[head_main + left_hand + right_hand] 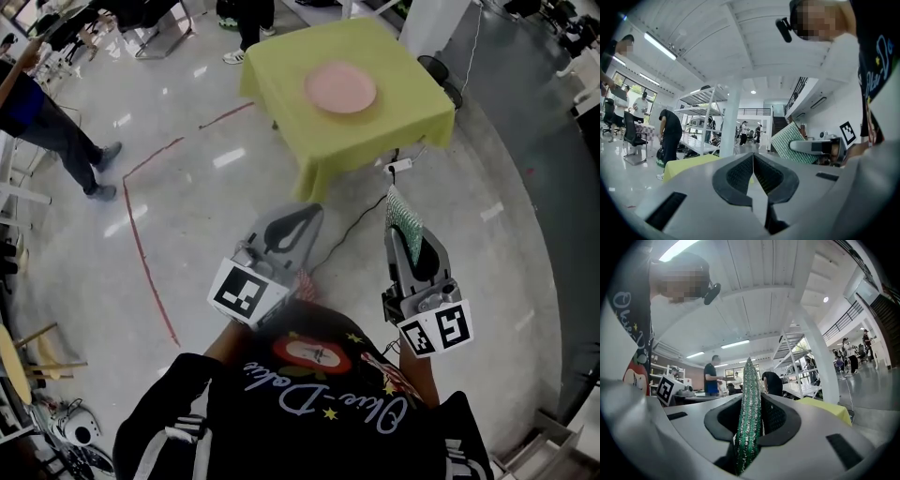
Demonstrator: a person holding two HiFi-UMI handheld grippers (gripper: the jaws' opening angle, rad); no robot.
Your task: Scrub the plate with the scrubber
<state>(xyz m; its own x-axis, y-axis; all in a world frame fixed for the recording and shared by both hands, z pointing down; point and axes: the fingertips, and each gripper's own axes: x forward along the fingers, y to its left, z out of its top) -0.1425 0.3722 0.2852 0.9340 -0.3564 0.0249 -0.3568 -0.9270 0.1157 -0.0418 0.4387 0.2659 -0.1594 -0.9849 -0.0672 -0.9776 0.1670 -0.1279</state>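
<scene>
Pink plate (339, 87) is lying flat and apparently bare at the middle of the yellow-green tablecloth (281, 84), well apart from both tools. It is probably rigid and smooth, so it is likely to slide on the cloth unless steadied at its rim. Right gripper (752, 416) is clamping the green scrubber (748, 376) edge-on, a thin, soft, flexible pad standing up past the jaws. Left gripper (753, 174) is carrying nothing, its jaws pressing together

From the head we look steeply down over the left hand-held gripper (309, 214) and the right hand-held gripper (401, 225) toward the desk (281, 84) beyond. Each gripper camera sits close behind its own jaws, facing outward; all three views share the desk.
</scene>
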